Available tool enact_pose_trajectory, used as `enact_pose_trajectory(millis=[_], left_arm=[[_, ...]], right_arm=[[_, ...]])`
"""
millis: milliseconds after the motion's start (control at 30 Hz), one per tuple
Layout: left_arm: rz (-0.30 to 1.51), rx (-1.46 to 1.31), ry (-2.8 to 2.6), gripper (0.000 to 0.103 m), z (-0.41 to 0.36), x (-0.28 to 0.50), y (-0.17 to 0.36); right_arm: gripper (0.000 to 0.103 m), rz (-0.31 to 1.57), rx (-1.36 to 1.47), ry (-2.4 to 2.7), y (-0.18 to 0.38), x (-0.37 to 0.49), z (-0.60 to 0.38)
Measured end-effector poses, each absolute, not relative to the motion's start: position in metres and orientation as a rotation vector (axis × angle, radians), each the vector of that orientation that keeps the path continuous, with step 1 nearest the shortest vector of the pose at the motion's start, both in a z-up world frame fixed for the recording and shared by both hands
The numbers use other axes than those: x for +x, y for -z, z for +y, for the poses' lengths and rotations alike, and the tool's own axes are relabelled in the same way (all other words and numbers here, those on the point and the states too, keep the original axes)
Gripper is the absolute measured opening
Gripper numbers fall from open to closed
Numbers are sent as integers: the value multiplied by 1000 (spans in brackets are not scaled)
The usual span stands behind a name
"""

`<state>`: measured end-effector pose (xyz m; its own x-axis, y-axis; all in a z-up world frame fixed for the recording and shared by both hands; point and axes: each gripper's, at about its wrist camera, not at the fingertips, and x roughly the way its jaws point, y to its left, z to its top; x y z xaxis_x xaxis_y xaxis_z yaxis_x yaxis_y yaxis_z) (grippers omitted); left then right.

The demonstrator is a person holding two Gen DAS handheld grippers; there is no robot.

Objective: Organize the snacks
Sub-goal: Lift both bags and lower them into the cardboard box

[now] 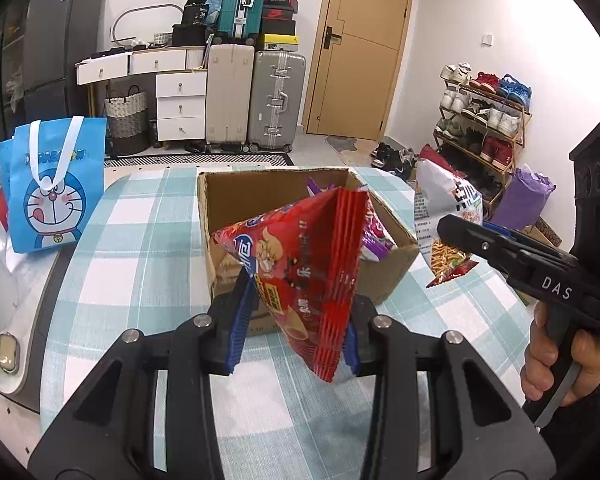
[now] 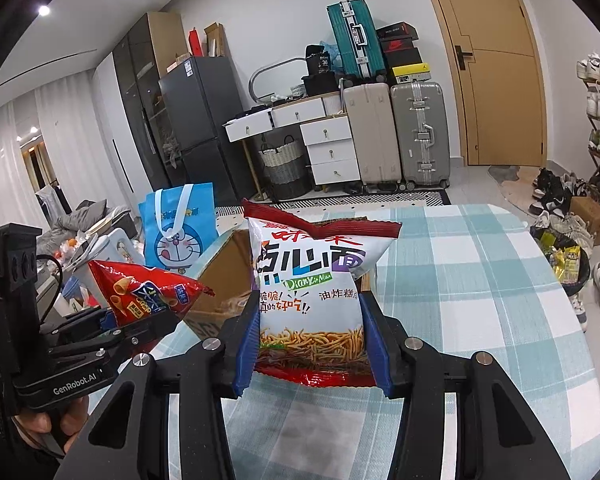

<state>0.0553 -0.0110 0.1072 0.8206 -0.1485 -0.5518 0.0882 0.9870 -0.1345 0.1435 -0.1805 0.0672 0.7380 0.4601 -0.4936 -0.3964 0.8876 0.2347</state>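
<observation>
I've got the left claw (image 1: 292, 320) clamped on the red snack bag (image 1: 300, 276) and the right claw (image 2: 312, 344) on the white noodle-snack bag (image 2: 312, 280), both above the worktop (image 1: 140, 248) near the cardboard box (image 1: 380, 276); next, probably drop them in.

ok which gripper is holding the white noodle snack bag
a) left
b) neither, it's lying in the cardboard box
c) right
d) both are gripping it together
c: the right gripper is shut on the white noodle snack bag, its blue pads pressing both sides, while the left gripper holds a red snack bag instead.
</observation>
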Motion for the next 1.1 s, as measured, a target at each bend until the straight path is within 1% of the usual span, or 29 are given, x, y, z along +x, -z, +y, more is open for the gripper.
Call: enact_pose_trajectory(millis=[300, 600, 833, 1100], left_arm=[[594, -87, 99, 35, -11, 91, -112], [625, -90, 72, 35, -13, 135, -93], [642, -92, 48, 35, -7, 154, -78], [630, -113, 38, 35, 5, 170, -74]], right_arm=[[47, 579, 131, -436, -65, 171, -169], [47, 610, 104, -409, -47, 199, -156], [47, 607, 72, -423, -45, 209, -140], [47, 637, 20, -442, -35, 219, -123]])
